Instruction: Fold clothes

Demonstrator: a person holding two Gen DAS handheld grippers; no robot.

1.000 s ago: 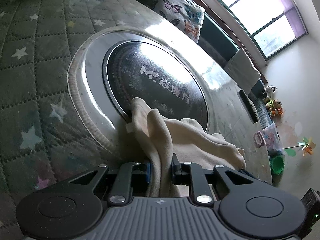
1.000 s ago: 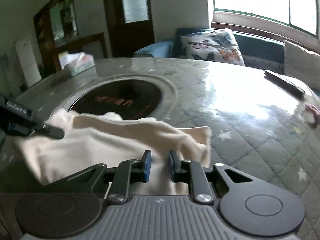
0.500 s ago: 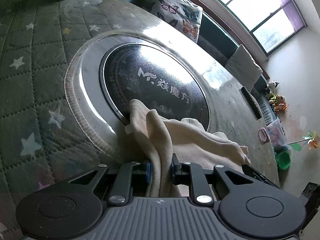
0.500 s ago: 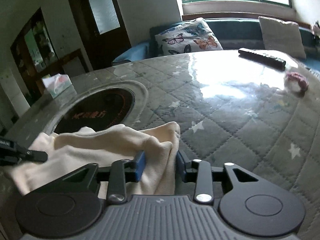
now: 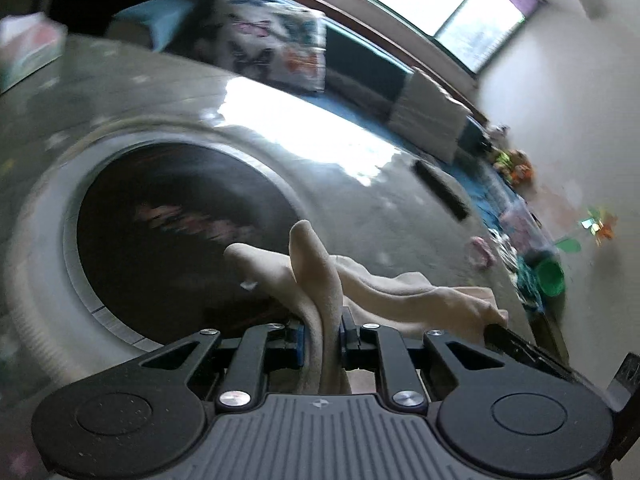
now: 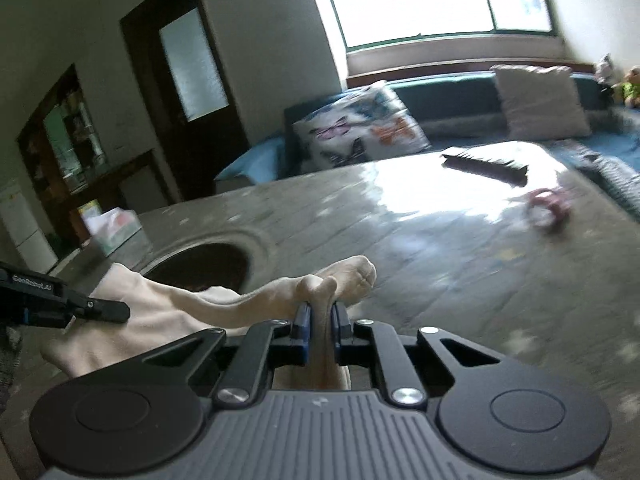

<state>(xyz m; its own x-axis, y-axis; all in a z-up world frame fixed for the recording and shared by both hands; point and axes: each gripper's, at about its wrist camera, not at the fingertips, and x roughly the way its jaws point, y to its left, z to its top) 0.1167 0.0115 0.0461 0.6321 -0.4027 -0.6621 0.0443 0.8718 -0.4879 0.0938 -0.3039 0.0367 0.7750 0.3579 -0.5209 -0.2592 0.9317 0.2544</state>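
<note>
your left gripper (image 5: 322, 330) is closed on one end of the cloth (image 5: 400, 292), your right gripper (image 6: 321, 322) on the other. the cloth hangs between them, long axis from gripper to gripper, over the near rim of the hob (image 5: 172, 216).

Cooktop lettering (image 5: 188, 222) smeared unreadable, pink object (image 6: 546, 210) blurred, tissue box (image 5: 28, 50) edge-cropped

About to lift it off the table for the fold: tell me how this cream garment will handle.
Likely floppy: the cream garment sags between the left gripper and the right gripper. Probably light, since small pinches in the jaws carry it. It bunches into soft folds, so expect edges to droop rather than hold shape.
</note>
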